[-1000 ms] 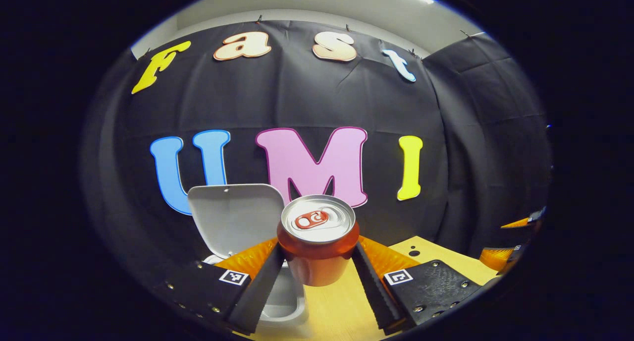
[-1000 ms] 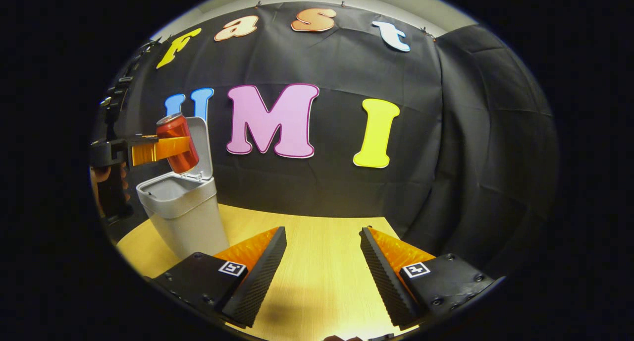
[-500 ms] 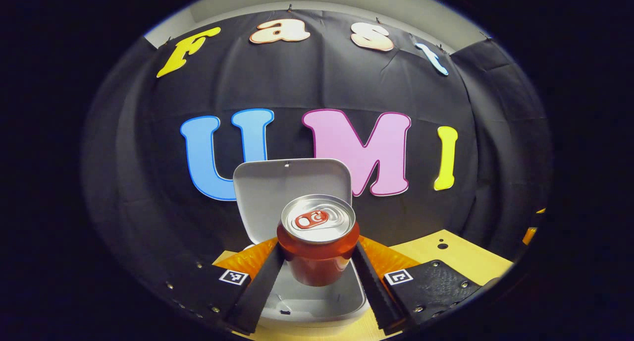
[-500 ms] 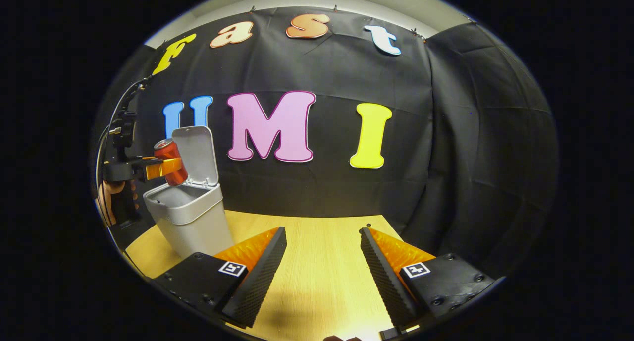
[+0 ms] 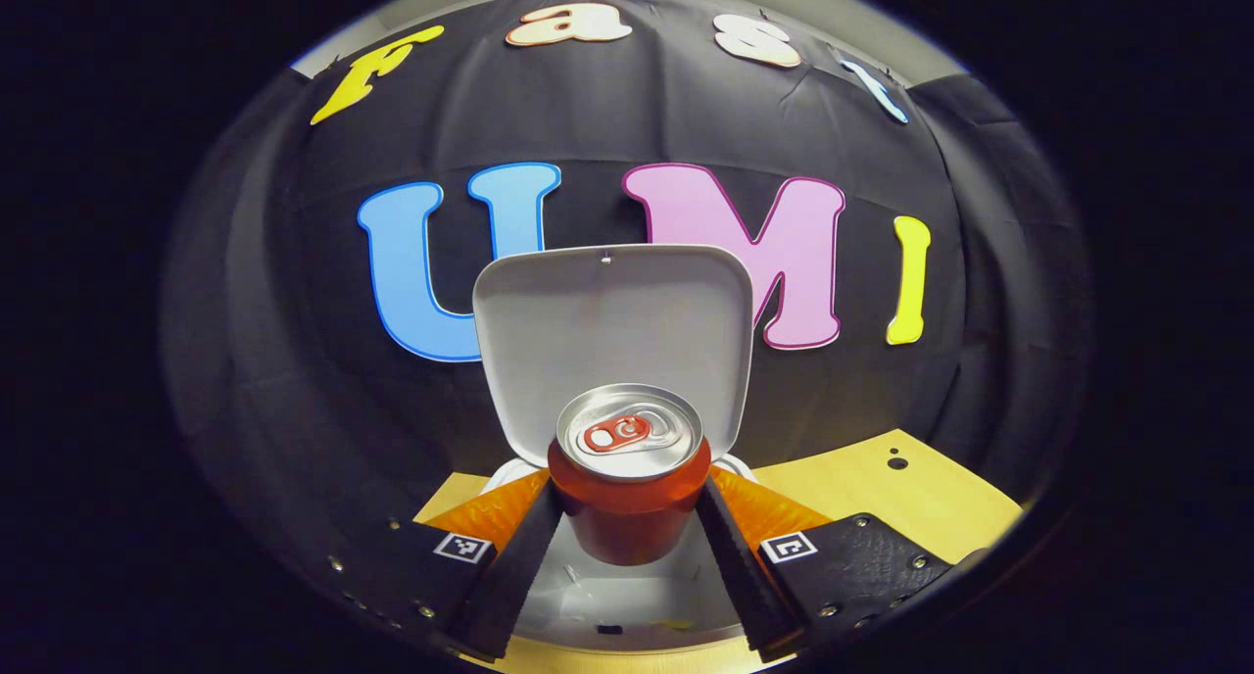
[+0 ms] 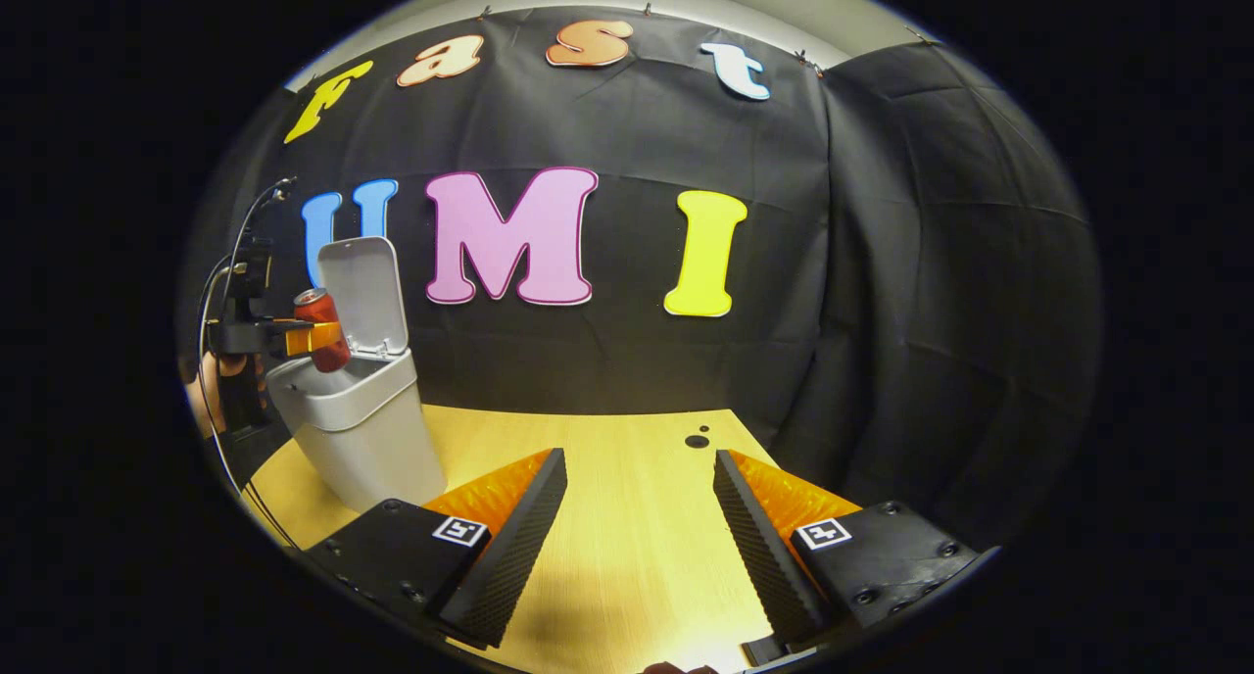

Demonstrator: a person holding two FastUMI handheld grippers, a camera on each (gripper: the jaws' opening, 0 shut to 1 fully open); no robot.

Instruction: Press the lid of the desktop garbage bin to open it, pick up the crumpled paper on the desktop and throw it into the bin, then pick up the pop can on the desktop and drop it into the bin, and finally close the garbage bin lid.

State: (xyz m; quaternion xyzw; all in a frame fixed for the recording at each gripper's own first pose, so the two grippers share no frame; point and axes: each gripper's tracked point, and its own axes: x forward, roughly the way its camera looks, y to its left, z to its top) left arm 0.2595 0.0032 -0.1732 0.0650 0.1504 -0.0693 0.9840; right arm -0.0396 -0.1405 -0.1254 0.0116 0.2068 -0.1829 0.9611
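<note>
Left tongs (image 5: 627,547) gripping one can (image 5: 628,483), one bin (image 6: 358,429)

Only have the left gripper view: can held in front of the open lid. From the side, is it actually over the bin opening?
Observer: Yes. In the right gripper view the pop can hangs over the garbage bin opening, its base about level with the rim.
Operator: Right gripper busy?
Observer: No. The right gripper is open and holds nothing, over bare table to the side of the bin.
</note>
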